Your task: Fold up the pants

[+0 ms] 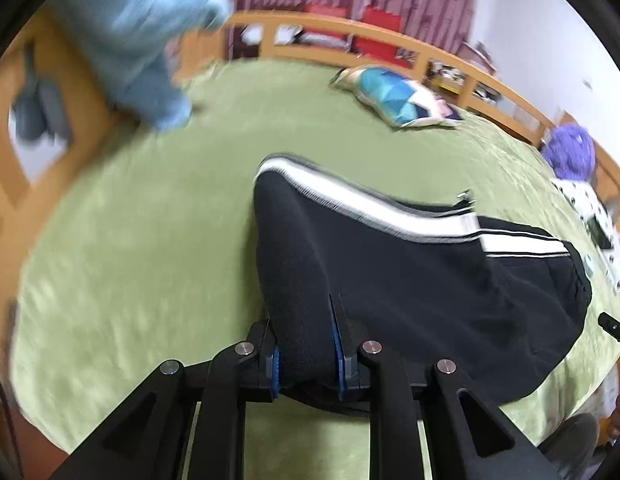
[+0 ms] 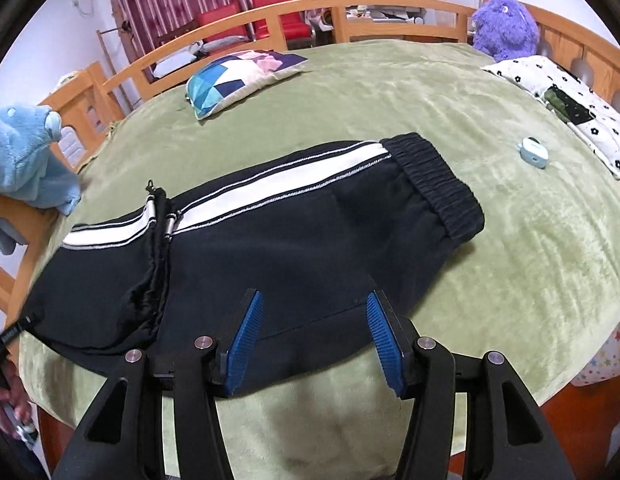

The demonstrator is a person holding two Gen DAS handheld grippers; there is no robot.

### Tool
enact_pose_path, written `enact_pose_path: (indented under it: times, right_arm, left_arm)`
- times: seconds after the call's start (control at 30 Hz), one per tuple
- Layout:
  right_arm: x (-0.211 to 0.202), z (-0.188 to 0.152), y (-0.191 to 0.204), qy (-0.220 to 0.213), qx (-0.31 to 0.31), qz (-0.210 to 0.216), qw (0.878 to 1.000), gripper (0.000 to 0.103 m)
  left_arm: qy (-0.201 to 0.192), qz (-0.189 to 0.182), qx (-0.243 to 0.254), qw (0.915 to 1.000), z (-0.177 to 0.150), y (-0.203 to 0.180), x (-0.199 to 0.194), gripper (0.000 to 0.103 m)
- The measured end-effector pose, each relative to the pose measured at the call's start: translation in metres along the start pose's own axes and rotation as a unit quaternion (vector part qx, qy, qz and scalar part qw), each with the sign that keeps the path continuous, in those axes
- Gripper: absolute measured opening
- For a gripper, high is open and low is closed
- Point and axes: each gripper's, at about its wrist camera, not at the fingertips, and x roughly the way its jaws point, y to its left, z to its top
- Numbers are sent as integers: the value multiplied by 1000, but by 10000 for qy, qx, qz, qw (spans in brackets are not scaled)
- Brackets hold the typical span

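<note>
Left gripper [image 1: 306,354]: jaws clamped on black pants [image 1: 390,272] fabric. Right gripper [image 2: 314,340]: jaws half-open over pants edge, gripping nothing. Pants on green blanket [image 2: 510,240].

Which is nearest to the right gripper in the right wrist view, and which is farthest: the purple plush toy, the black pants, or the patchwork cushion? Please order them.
From the right gripper:
1. black pants, right at the fingertips, lying across the green blanket.
2. patchwork cushion, farther up the bed, to the left.
3. purple plush toy, at the far right corner, against the wooden rail.
</note>
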Motion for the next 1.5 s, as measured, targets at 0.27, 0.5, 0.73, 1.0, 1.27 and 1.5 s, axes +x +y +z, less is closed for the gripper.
enact_pose_path:
  times: [0.27,0.5,0.73,1.0,1.27,1.5]
  right_arm:
    - [-12,-8,-32,-151,226,206,9994,54]
    - [-27,-13,-63,-246,342,108,9991,54]
    - [-21,-18,-99,-138,810,268,9963,54]
    - [9,-4,-72,-117,566,869,9945,54]
    - [63,19,-2,85,429,1880,9812,62]
    - [140,25,40,1184,356,2078,9703,14]
  left_arm:
    - [-530,-326,1224,9905,39,-110,-53,17]
    - [-549,-823,2230,9698,39,-220,-56,17]
    - [306,-1654,2253,9596,-1,-274,-7,20]
    - [918,-2298,1472,9576,0,-237,5,49]
    - [733,-1745,815,9785,13,-164,9,61]
    - [1072,-1697,97,9796,14,-125,40,61]
